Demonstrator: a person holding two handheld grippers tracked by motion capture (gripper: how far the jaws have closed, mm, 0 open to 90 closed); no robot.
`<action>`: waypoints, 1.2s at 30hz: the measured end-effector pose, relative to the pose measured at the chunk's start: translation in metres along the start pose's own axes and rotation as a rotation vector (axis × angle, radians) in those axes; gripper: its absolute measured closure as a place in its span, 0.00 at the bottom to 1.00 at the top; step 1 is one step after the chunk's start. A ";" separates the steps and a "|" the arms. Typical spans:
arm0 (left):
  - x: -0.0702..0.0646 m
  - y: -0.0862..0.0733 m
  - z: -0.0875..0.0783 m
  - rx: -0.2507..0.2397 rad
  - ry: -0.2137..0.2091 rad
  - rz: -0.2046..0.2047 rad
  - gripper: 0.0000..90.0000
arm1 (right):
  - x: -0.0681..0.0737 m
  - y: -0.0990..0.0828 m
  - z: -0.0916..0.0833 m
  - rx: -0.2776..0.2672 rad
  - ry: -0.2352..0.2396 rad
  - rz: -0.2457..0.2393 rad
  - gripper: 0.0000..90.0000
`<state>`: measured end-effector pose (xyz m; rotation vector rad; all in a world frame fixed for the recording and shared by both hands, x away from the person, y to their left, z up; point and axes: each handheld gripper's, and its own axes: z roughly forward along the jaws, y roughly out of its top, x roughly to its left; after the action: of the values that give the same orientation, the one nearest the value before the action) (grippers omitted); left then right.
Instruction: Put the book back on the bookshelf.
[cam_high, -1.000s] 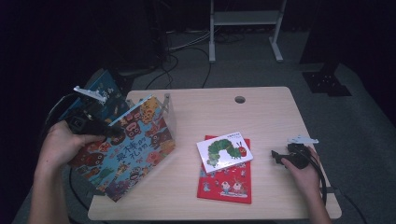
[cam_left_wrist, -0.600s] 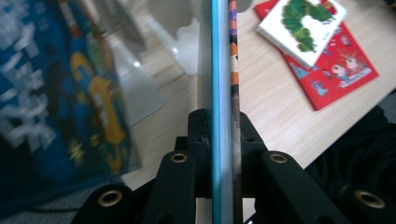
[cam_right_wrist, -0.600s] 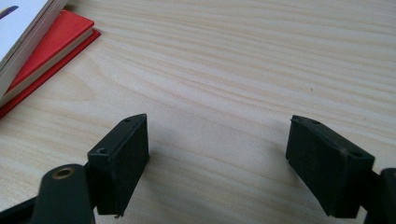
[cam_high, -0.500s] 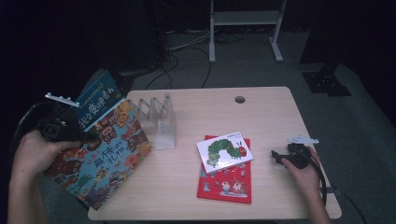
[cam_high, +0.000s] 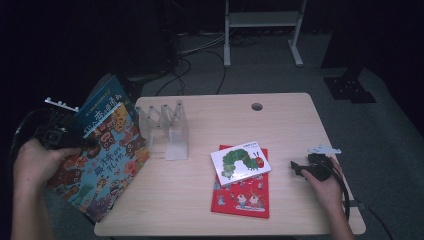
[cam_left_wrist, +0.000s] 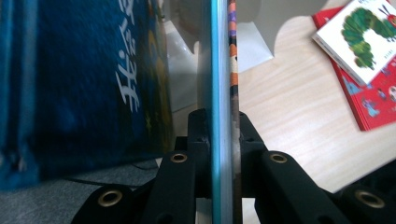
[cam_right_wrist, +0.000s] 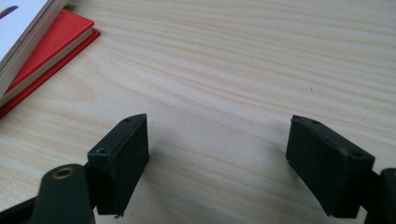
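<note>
**Big book held at the worktop's left edge**

We pinch the big book (cam_high: 102, 160) with the left gripper (cam_high: 55, 137); its edge runs straight between the jaws, which press on both covers. We hold it tilted, half off the worktop (cam_high: 280, 120), probably so it can go upright into the clear rack (cam_high: 165, 131) just beside it. A blue book (cam_high: 102, 100) stands behind. The right gripper (cam_high: 312, 170) rests on the worktop with jaws spread and empty, near the red book (cam_high: 240, 197) and the caterpillar book (cam_high: 240, 162) lying on it.
</note>
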<state>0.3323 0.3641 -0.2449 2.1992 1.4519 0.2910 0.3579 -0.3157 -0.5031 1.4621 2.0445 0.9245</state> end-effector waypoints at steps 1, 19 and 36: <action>0.000 0.002 0.001 -0.001 0.005 -0.004 0.89 | 0.000 0.000 0.000 0.000 0.000 0.000 0.23; -0.002 0.037 0.023 -0.040 0.080 -0.070 0.89 | 0.000 0.000 0.000 -0.001 -0.002 0.002 0.23; 0.000 0.043 0.035 -0.058 0.097 -0.091 0.89 | 0.000 0.000 0.000 0.000 -0.002 0.002 0.23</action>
<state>0.3818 0.3411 -0.2532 2.0919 1.5709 0.4084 0.3580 -0.3157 -0.5031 1.4646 2.0418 0.9238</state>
